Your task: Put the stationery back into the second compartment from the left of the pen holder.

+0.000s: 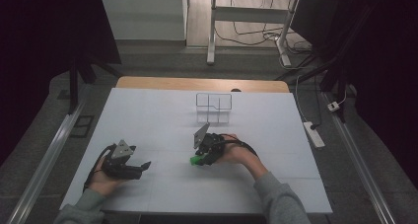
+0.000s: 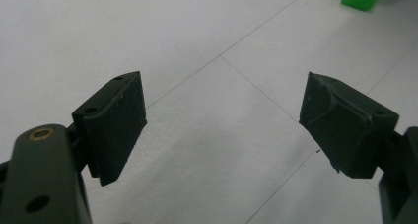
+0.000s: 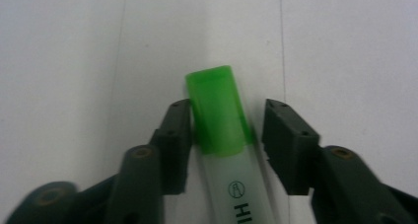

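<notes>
Highlighter (image 3: 222,135): translucent bright-green cap, white barrel, black lettering. Black gripper jaws. White table (image 1: 148,115) with thin grey lines.

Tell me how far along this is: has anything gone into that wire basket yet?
Nothing looks done yet: the wire basket at the far side of the table appears empty. In hand: the right gripper straddles a green-capped highlighter lying on the table, one finger against the cap, the other with a small gap, so the grip is not closed. The left gripper is open. Lifting is left; its destination is a guess.
</notes>
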`<state>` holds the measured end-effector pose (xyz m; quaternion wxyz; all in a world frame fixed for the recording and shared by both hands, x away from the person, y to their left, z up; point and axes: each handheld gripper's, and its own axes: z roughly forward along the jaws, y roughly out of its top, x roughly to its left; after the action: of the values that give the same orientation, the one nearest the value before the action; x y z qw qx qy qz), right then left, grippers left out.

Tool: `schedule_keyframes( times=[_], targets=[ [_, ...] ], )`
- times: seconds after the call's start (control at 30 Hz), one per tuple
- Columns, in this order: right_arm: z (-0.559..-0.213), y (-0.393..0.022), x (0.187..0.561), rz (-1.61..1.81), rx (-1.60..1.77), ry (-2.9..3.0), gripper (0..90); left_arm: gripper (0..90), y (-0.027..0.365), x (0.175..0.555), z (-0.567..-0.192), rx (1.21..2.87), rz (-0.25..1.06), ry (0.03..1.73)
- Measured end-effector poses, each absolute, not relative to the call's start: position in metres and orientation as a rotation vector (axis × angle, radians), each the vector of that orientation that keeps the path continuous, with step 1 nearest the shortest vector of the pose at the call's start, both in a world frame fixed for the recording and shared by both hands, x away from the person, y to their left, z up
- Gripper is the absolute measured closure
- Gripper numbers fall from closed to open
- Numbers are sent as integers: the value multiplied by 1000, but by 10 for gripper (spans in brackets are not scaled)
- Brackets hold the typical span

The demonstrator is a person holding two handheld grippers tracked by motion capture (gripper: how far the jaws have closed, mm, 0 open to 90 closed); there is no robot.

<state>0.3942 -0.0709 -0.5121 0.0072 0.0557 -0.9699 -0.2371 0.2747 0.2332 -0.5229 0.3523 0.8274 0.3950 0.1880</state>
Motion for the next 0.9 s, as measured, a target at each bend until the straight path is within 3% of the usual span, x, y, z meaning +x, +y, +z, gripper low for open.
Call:
schedule_keyframes(
  times=[0.1, 0.9],
  targets=[
    [-511, -70, 392, -723, 205, -3045, 662, 176, 234, 274, -523, 2135, 487, 1024],
    [-492, -77, 389, -865, 141, -3073, 665, 177, 231, 272, -523, 2142, 505, 1012]
  ],
)
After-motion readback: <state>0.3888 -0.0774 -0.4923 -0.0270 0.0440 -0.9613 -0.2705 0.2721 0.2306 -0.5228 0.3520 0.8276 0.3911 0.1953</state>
